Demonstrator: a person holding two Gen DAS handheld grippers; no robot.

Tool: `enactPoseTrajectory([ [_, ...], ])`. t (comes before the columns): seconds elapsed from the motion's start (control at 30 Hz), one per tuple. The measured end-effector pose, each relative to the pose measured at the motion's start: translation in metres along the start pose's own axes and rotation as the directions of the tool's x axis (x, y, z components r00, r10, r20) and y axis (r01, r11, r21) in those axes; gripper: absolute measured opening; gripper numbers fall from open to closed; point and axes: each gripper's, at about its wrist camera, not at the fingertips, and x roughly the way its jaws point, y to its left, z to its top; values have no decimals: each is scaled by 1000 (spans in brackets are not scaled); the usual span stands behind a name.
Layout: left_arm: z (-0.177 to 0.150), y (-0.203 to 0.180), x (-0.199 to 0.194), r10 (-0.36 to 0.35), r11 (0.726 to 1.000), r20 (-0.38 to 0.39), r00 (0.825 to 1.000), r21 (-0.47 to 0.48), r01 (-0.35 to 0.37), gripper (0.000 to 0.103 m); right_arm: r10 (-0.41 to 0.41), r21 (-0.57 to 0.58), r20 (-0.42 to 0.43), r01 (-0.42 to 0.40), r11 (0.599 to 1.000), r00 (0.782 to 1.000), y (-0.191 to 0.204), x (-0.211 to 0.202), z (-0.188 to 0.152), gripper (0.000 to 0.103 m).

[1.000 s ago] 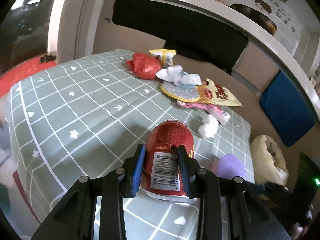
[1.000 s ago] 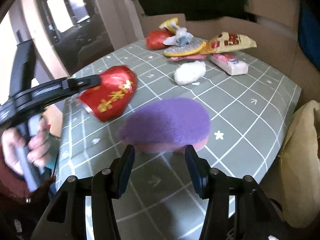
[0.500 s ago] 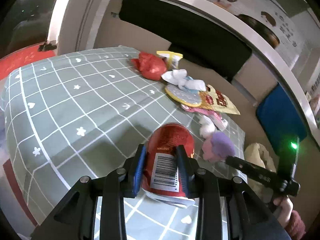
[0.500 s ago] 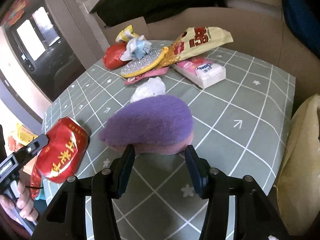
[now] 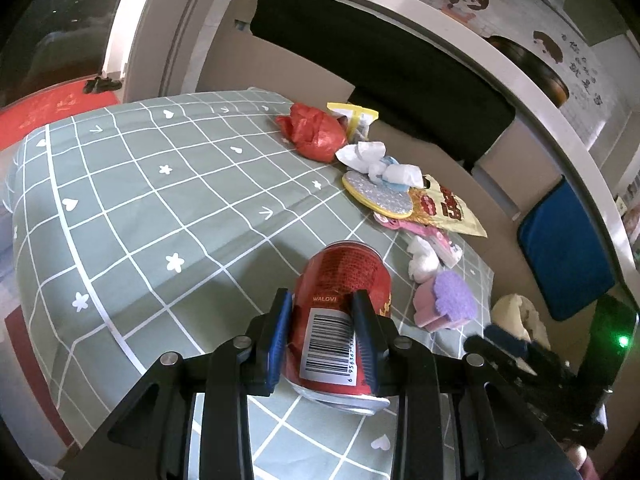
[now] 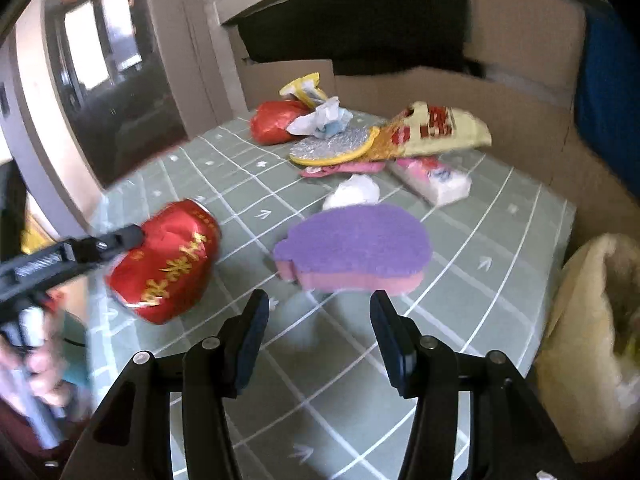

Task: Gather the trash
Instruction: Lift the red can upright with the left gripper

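Observation:
My left gripper [image 5: 322, 320] is shut on a dented red drink can [image 5: 340, 304] with a barcode label and holds it over the green checked tablecloth [image 5: 160, 200]. The can also shows in the right wrist view [image 6: 168, 256], at the left. My right gripper [image 6: 318, 320] is open and empty, just short of a purple-topped pink sponge [image 6: 356, 244] lying on the cloth. A pale trash bag [image 6: 596, 340] stands open beyond the table's right edge.
At the far side lies a pile of litter: a red plastic bag [image 5: 314, 136], crumpled tissues [image 5: 376, 164], a silver pad [image 5: 378, 196], a yellow snack bag [image 5: 448, 208], a tissue pack [image 6: 436, 176] and a white wad [image 6: 354, 192]. Cardboard walls stand behind.
My right gripper has pulled back from the sponge and swung left, with its jaws still open. My left gripper has kept the can and shifted slightly.

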Motion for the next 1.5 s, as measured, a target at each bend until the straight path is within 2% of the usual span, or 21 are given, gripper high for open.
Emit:
enactPoseTrajectory([
  [0.07, 0, -1, 0, -21, 1000, -9, 1000, 9, 21, 32, -32, -33, 14, 32, 999, 999, 3, 5, 6, 51],
  [0.13, 1, -2, 0, -45, 999, -18, 999, 16, 46, 32, -25, 23, 4, 25, 999, 1000, -9, 14, 15, 50],
  [0.23, 1, -8, 5, -89, 994, -58, 994, 57, 92, 34, 36, 136, 10, -37, 990, 999, -35, 20, 21, 51],
  [0.37, 0, -24, 17, -69, 988, -108, 992, 132, 83, 39, -2, 134, 16, 0, 991, 1000, -47, 16, 14, 51],
  [0.53, 5, -36, 42, -79, 987, -189, 979, 123, 103, 49, -7, 162, 11, 5, 987, 1000, -66, 11, -4, 51],
  [0.63, 9, -40, 63, -97, 986, -258, 961, 109, 129, 52, -5, 173, 24, 0, 985, 1000, -75, 6, -11, 51],
  [0.73, 12, -49, 83, -130, 980, -345, 930, 97, 173, 56, 14, 168, 38, -21, 986, 999, -80, 1, -15, 51],
  [0.8, 11, -52, 92, -122, 982, -377, 918, 91, 168, 55, 10, 153, 42, -17, 988, 999, -81, -1, -16, 51],
  [0.93, 12, -48, 88, -137, 984, -347, 928, 58, 167, 47, 1, 141, 52, -8, 990, 999, -87, -3, -14, 51],
  [1.07, 18, -34, 68, -114, 991, -255, 960, 35, 127, 47, 47, 124, 67, -55, 991, 997, -90, -4, -5, 51],
  [1.1, 21, -29, 58, -77, 995, -201, 977, 40, 86, 47, 57, 117, 68, -65, 991, 996, -87, -3, -2, 51],
  [1.13, 23, -27, 53, -47, 997, -167, 985, 47, 56, 47, 59, 115, 67, -67, 991, 996, -84, -2, 1, 51],
  [1.17, 24, -25, 42, 15, 998, -93, 996, 62, -9, 47, 61, 119, 63, -68, 991, 996, -82, 0, 3, 51],
  [1.23, 24, -21, 28, 83, 994, -2, 997, 66, -83, 47, 79, 156, 35, -83, 984, 996, -72, 6, 8, 51],
  [1.27, 23, -18, 19, 119, 991, 47, 992, 58, -122, 47, 103, 174, 26, -106, 979, 994, -66, 9, 8, 51],
  [1.37, 21, -11, 12, 157, 986, 86, 984, 42, -161, 47, 213, 167, 3, -210, 963, 977, -42, 14, 4, 51],
  [1.4, 22, -9, 11, 169, 984, 94, 981, 32, -173, 47, 251, 128, -12, -248, 960, 968, -26, 15, 3, 51],
  [1.5, 25, -2, 7, 183, 983, 110, 977, -27, -181, 47, 263, 20, -23, -263, 965, 964, 6, 15, 3, 51],
])
